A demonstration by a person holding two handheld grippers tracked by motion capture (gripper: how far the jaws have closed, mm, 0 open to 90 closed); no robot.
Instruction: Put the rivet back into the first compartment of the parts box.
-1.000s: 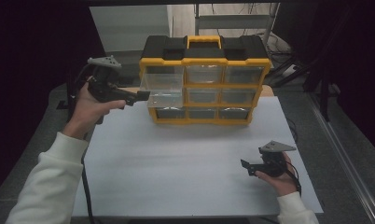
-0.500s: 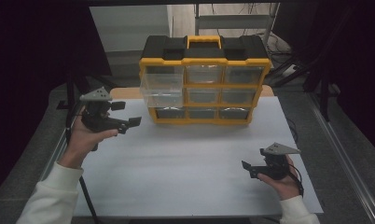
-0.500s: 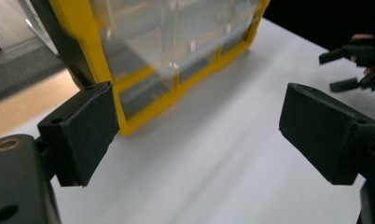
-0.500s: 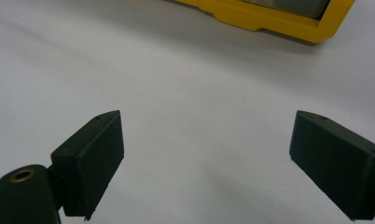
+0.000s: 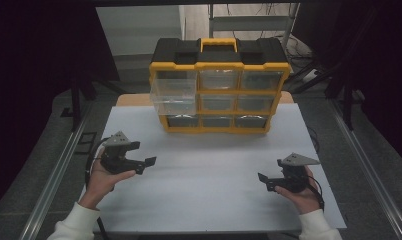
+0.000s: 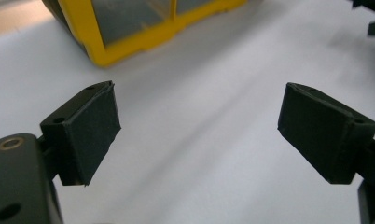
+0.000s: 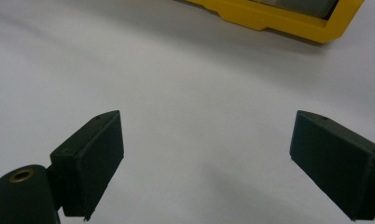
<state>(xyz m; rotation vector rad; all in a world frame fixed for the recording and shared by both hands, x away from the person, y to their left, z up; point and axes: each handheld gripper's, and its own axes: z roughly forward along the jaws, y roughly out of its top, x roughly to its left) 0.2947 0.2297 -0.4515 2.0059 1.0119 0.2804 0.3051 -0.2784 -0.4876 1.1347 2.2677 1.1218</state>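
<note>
The left tool (image 5: pixel 148 163) stands wide and holds nothing, low over the white desk (image 5: pixel 209 200), well in front of the yellow drawer organizer (image 5: pixel 220 85) and off its left corner; the right tool (image 5: pixel 264 181) is equally wide and empty, well in front of the organizer's right end. The organizer's clear drawer (image 5: pixel 173 96), upper left, juts out of its slot. The step looks like a pause with the drawer open; next would be reaching into it or pushing it shut. Behind the organizer, dark surroundings and a metal rack (image 5: pixel 249 20).
</note>
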